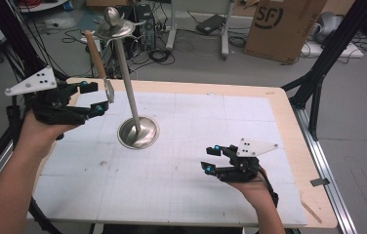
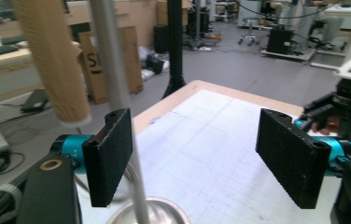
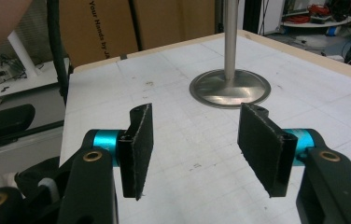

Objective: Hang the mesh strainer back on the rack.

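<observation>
A steel stand rises from a round base (image 1: 138, 132) on the white table (image 1: 211, 117); its pole (image 1: 127, 78) ends in a hooked top (image 1: 114, 24). A wooden-handled utensil (image 1: 95, 54) hangs beside the pole, and its metal end (image 1: 109, 90) is just off my left gripper's tips. My left gripper (image 1: 95, 98) is held up in the air, open, with nothing between its jaws. In the left gripper view (image 2: 197, 156) the pole (image 2: 113, 93) runs past one jaw and the wooden handle (image 2: 54, 60) hangs beyond it. My right gripper (image 1: 211, 158) (image 3: 201, 149) is open and empty low over the table, facing the base (image 3: 230, 88).
A wooden border (image 1: 289, 126) frames the table. On the floor behind are a cardboard box (image 1: 281, 27), cables and table legs. Black frame struts (image 1: 318, 73) stand at the right edge. My right gripper (image 2: 346, 112) appears far off in the left gripper view.
</observation>
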`<state>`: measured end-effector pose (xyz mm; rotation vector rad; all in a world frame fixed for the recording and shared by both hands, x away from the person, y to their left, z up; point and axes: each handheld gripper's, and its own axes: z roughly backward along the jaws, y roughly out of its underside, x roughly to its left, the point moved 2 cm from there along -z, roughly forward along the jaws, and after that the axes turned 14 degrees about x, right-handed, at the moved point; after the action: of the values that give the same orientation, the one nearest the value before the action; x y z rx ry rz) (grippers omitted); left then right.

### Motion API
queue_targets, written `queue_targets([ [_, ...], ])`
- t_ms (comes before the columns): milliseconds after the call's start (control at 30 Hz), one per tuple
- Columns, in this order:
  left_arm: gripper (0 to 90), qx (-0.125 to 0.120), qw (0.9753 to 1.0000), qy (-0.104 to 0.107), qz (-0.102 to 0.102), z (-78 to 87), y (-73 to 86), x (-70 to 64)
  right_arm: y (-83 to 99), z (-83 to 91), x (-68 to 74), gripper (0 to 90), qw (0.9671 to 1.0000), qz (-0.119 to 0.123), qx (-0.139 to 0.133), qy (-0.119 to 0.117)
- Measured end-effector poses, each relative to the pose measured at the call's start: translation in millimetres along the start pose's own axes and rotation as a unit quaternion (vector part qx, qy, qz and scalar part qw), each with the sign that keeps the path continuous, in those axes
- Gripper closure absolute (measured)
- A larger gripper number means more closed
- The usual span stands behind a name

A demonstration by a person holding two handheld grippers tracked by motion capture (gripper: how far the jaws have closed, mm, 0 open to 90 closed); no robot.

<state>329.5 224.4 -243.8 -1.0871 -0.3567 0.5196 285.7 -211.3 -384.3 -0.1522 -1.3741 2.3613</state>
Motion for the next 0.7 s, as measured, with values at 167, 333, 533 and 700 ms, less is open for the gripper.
queue_targets([
  [167,25.6,0.007,0.9999,0.015,-0.002,-12.6,7.2,-8.5,0.9,1.9,-1.3,44.7,1.0,0.0,-0.003,0.004],
  [333,24.8,0.011,0.9994,0.032,-0.001,-25.4,20.9,-15.3,1.8,5.1,-2.6,44.2,0.9999,-0.004,-0.008,0.007],
  [533,24.0,0.02,0.9989,0.043,0.005,-38.1,36.4,-19.1,2.8,7.8,-4.0,43.3,0.9998,-0.008,-0.011,0.011],
  [700,23.5,0.027,0.9982,0.053,0.004,-47.6,44.6,-21.5,2.8,7.2,-4.4,41.9,0.9998,-0.007,-0.012,0.014],
])
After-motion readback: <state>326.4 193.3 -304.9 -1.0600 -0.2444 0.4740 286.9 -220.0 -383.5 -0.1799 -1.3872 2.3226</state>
